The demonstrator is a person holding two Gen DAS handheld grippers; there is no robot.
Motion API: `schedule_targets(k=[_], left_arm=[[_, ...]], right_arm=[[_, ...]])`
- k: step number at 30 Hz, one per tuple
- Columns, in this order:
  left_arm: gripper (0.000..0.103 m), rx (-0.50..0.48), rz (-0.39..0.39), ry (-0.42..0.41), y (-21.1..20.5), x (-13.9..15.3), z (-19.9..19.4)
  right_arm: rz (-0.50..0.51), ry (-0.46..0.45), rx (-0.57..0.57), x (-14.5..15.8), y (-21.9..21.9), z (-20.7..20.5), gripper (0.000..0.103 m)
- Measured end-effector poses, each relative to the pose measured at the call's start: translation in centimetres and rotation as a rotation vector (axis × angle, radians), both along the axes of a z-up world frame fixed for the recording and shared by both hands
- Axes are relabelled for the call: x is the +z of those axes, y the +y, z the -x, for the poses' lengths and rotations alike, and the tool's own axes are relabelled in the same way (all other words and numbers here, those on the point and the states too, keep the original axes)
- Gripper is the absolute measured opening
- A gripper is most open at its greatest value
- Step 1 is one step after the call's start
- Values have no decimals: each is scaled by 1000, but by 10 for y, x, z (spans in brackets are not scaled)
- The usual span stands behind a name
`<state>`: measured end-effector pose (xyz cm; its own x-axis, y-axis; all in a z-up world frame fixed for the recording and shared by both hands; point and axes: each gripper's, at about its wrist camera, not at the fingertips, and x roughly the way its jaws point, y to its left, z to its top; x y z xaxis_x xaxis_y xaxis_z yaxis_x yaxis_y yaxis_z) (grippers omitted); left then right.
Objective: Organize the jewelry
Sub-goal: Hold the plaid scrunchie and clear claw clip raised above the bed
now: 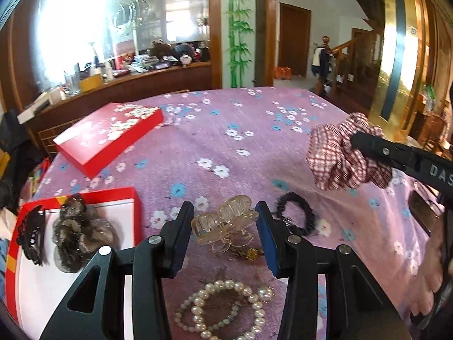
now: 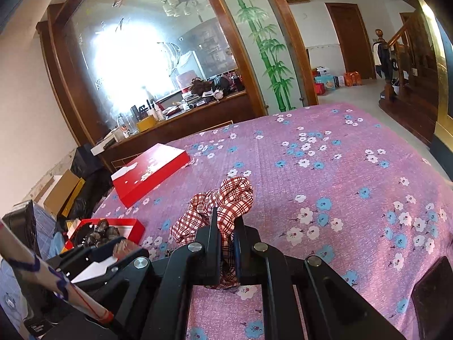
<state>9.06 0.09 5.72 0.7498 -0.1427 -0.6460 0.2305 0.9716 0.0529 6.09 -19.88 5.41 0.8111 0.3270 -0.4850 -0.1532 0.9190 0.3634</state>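
The right claw (image 2: 228,226) is clenched on a red plaid scrunchie (image 2: 226,198), holding it lifted above the purple floral tablecloth (image 2: 325,170). The left claw (image 1: 225,221) is released, its fingers straddling a clear hair claw clip (image 1: 223,222) on the counter. Just beside lie a black hair tie (image 1: 296,215) and pearl bracelets (image 1: 226,308). The open red box (image 1: 119,215) holds a grey scrunchie (image 1: 82,235) and black clip (image 1: 31,235); its floral lid (image 1: 110,136) lies well apart.

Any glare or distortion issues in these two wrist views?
Left wrist: the mirror blows out to white at upper left; fisheye bends the gold pillar; the clear hair claw stays sharp. Right wrist: same mirror glare, upper centre-left; plaid scrunchie in the right gripper is crisp; corners vignette dark.
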Motion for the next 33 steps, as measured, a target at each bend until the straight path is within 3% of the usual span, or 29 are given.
schedule_targets(k=[19,33], left_arm=[[43,77,-48,-84,5,3,2],[44,98,-83,-205,3,15,16]], right_arm=[[61,-6,52,-2,20,2,7],[96,-23,67,-2,29,6,7]])
